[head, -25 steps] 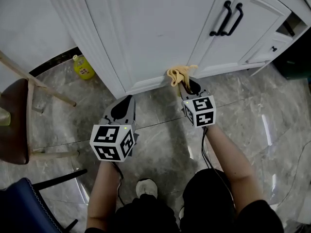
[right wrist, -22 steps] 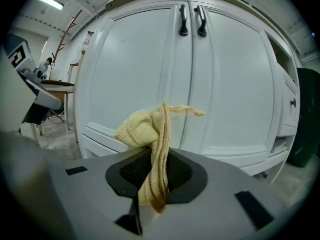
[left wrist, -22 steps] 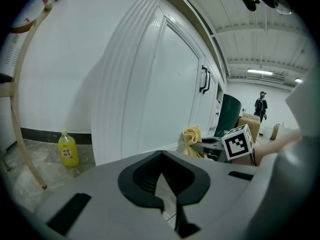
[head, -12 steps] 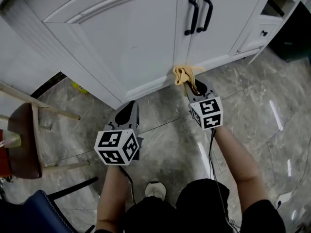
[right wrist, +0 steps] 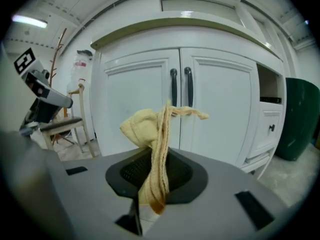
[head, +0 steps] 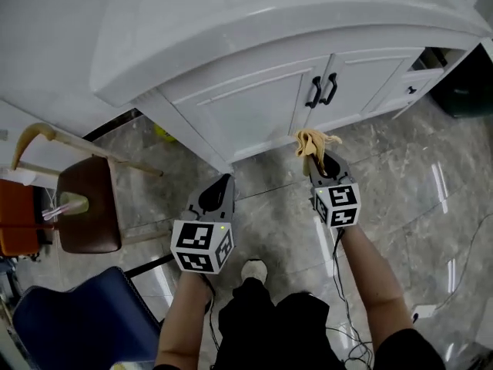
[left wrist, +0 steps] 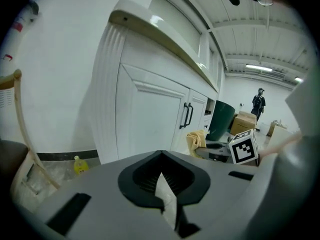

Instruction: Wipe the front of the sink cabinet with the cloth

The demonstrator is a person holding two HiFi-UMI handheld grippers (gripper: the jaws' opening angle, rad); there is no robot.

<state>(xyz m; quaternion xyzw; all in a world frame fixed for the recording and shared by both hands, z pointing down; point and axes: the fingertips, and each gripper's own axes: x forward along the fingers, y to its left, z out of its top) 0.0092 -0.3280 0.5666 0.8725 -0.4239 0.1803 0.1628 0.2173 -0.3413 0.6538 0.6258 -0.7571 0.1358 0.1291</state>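
In front of the cabinet point(head: 258, 106), low over the floor, the right gripper point(head: 322, 162) is pinching the cloth point(head: 313, 141). Its jaws are closing tight on a bunched fold that is standing up out of the tips. In the right gripper view the cloth point(right wrist: 150, 129) is pointing straight at the two doors point(right wrist: 220, 104), roughly below the paired handles point(right wrist: 180, 86). The doors are lying directly ahead of the gripper point(right wrist: 155, 186), near it, and the cloth seems to be hanging just short of them rather than touching. A push forward along the jaws' own line looks like all that contact is needing. The left gripper point(head: 218, 195) is hovering further back and to the left, nearer the cabinet's corner. Its jaws are sitting together on nothing, so this gripper point(left wrist: 162, 189) is playing no part.
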